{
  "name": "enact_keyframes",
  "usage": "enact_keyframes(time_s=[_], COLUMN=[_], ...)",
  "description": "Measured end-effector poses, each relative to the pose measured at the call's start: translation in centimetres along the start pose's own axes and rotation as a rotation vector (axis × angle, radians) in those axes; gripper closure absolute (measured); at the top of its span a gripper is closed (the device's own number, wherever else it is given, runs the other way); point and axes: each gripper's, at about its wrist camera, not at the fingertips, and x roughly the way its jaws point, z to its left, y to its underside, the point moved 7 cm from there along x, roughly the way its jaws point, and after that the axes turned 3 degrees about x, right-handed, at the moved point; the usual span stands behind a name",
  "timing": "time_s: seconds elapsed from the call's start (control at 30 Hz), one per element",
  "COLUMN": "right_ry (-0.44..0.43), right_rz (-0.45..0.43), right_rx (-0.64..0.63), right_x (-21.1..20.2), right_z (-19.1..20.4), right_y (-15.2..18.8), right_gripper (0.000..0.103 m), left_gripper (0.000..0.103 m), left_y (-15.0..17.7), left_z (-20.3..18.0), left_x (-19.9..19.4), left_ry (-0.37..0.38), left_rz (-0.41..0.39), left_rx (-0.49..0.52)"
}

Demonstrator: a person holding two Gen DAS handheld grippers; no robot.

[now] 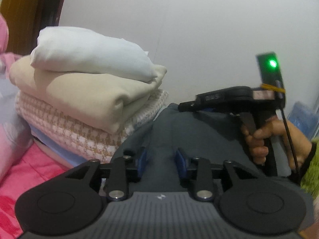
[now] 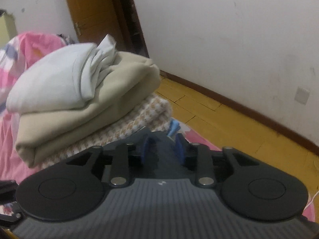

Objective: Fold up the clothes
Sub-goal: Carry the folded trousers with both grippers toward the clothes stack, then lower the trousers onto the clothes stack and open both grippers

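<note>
A dark grey garment is bunched between both grippers. My left gripper is shut on a thick fold of it, blue pads pressed into the cloth. My right gripper is shut on another part of the same garment; its body also shows in the left wrist view, held by a hand. A stack of folded clothes stands just left of the garment: a white piece on top, a beige one under it, a checked knit at the bottom. The stack also shows in the right wrist view.
A pink bedspread lies under everything, with a pink quilt behind the stack. A white wall, brown door and yellow wood floor lie beyond the bed's edge.
</note>
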Motion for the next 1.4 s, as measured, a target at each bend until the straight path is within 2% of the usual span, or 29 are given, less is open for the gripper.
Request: enact_keyframes(time_s=[0.1, 0.13, 0.23, 0.33, 0.47, 0.53, 0.57, 0.67, 0.77, 0.8, 0.87, 0.93, 1.0, 1.13, 1.27, 1.4], right_ry=[-0.016, -0.021, -0.037, -0.051, -0.005, 0.040, 0.054, 0.043, 0.029, 0.023, 0.009, -0.007, -0.029, -0.058, -0.050, -0.029], right_rz=[-0.075, -0.100, -0.175, -0.242, -0.119, -0.125, -0.158, -0.269, -0.348, -0.353, -0.353, -0.341, -0.307, -0.202, -0.109, -0.072], right_rx=[0.014, 0.019, 0.032, 0.046, 0.057, 0.049, 0.040, 0.013, -0.027, -0.045, -0.082, -0.116, -0.140, -0.152, -0.116, -0.039], right_x=[-4.1, -5.5, -9.6, -13.5, -10.9, -11.3, -12.3, -17.5, -24.9, -27.0, -30.9, -34.4, -37.1, -38.8, -37.7, -36.9], right_z=[-1.0, -1.3, -2.3, -3.3, -4.4, -4.8, -4.6, -3.2, -1.6, -0.9, 0.5, 1.9, 3.4, 6.5, 9.7, 12.5], right_y=[0.9, 1.2, 2.0, 3.1, 7.5, 7.7, 7.4, 6.6, 7.2, 7.9, 9.8, 12.3, 15.4, 22.2, 27.4, 29.8], right_gripper=[0.074, 0.074, 0.074, 0.075, 0.076, 0.076, 0.076, 0.075, 0.074, 0.071, 0.058, 0.033, 0.019, 0.008, 0.005, 0.002], left_gripper=[0.044, 0.041, 0.040, 0.039, 0.039, 0.039, 0.039, 0.032, 0.023, 0.020, 0.013, 0.006, 0.000, 0.000, 0.000, 0.000], left_y=[-0.5, -0.6, -0.9, -0.7, 0.7, 0.7, 0.6, 0.1, 0.1, 0.3, 1.1, 2.7, 5.0, 10.3, 14.8, 17.3], left_z=[0.7, 0.9, 1.3, 1.0, 0.2, 0.0, 0.0, 0.1, -0.8, -1.2, -2.7, -5.1, -7.7, -11.7, -13.4, -14.4], left_x=[-1.6, -2.2, -3.7, -3.9, -2.2, -3.1, -3.8, -7.8, -12.8, -14.5, -18.0, -21.2, -23.9, -27.6, -29.9, -32.3], left_ry=[0.019, 0.022, 0.018, -0.008, -0.093, -0.129, -0.143, -0.153, -0.179, -0.182, -0.182, -0.177, -0.183, -0.225, -0.285, -0.370], left_rz=[-0.044, -0.064, -0.112, -0.092, 0.010, -0.001, -0.010, -0.048, -0.078, -0.083, -0.089, -0.092, -0.095, -0.059, -0.013, -0.022], left_rx=[-0.049, -0.061, -0.067, -0.043, -0.019, -0.010, -0.013, -0.023, 0.012, 0.023, 0.035, 0.037, 0.048, 0.039, -0.024, -0.060])
